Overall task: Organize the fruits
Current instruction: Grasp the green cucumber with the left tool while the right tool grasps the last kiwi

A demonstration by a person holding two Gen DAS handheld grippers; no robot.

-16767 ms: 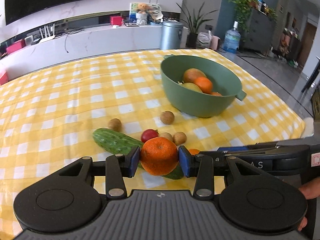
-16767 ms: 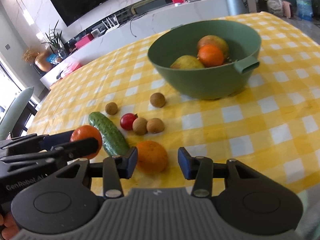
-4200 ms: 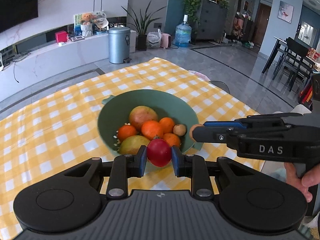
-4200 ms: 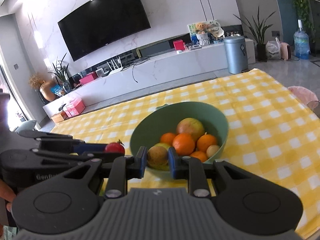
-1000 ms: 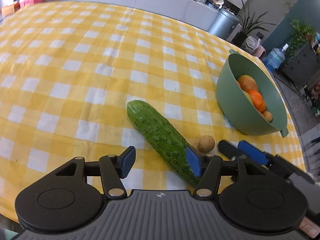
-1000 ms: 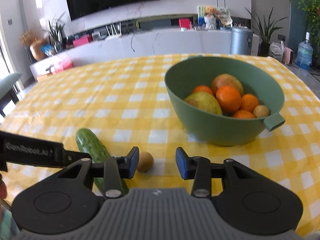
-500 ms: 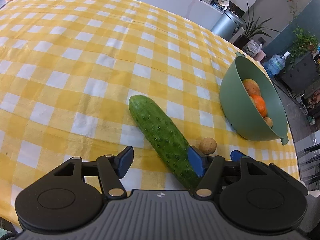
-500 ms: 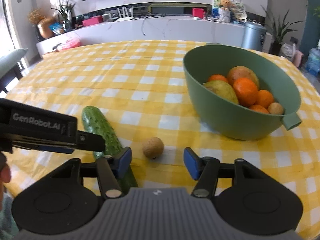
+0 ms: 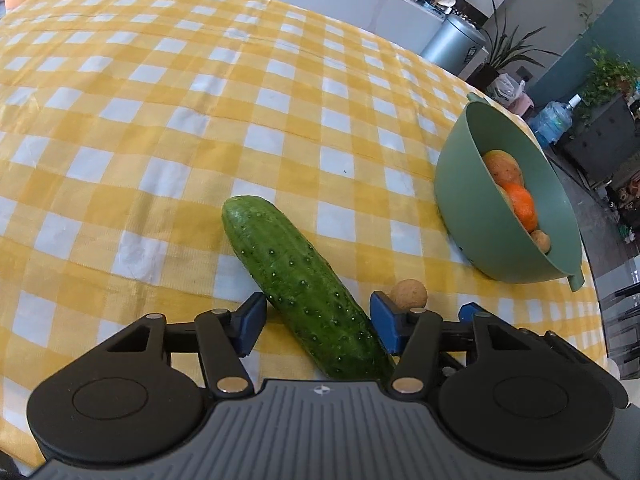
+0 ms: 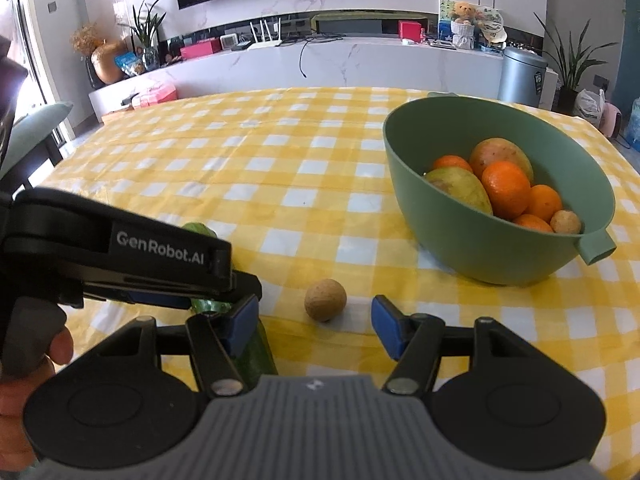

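A green cucumber (image 9: 304, 284) lies on the yellow checked tablecloth (image 9: 160, 120), its near end between the fingers of my open left gripper (image 9: 318, 326), which straddles it without closing. A small round brown fruit (image 10: 325, 299) lies just ahead of my open, empty right gripper (image 10: 314, 328); it also shows in the left wrist view (image 9: 409, 294). The green bowl (image 10: 500, 256) at the right holds mangoes, oranges and a small brown fruit; it also shows in the left wrist view (image 9: 460, 200). The left gripper body (image 10: 120, 256) covers most of the cucumber (image 10: 200, 230) in the right wrist view.
The table's right edge runs just past the bowl (image 9: 592, 280). A white counter (image 10: 360, 60) with a grey bin (image 10: 520, 76) stands beyond the table's far edge. A chair (image 10: 36, 128) is at the far left.
Both grippers have moved forward and lower. The cucumber now lies between the left fingers, and the brown fruit is closer to the right gripper's gap.
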